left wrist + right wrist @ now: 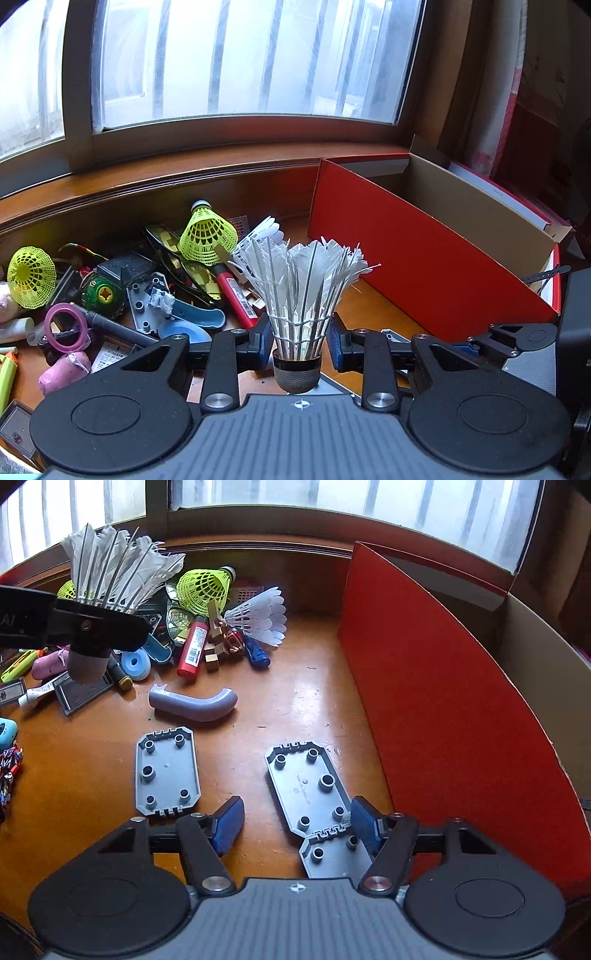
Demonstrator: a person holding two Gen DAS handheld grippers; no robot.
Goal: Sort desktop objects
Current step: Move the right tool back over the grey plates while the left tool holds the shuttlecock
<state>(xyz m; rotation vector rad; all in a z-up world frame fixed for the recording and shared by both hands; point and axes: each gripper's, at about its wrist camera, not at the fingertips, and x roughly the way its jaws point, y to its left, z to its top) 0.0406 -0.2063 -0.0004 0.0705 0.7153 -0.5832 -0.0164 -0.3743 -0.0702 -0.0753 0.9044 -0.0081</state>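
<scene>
The feather shuttlecock [301, 314] sits upright between the fingers of the left gripper [299, 347], feathers up and its rounded cork base down, close in front of that camera. The blue pads press on the lower skirt just above the dark band of the base, so the left jaws are closed on it. It looks very light, and the feathers are thin, frayed at the tips and easily crushed; the stiff cork end or the thread-bound stems just above it is the safer place to hold, which is about where the pads sit now. A gentle squeeze should be enough, since the smooth stems could slip or splay under a harder one.

Seen from the right wrist, the same shuttlecock hangs above the heap of clutter, well to the left of the red box [443, 686]. The box stands open on the wooden desk [295, 701], and I judge it to be the likely place for sorted items, though its inside is mostly hidden.

The right gripper [297, 823] is low over the desk beside the box, jaws apart and empty. A grey plastic plate [308, 786] lies flat between its fingertips, near the right pad; whether that pad touches it is hard to tell. The plate looks stiff, thin and flat to the desk, so its long edges are the place to pinch.
</scene>
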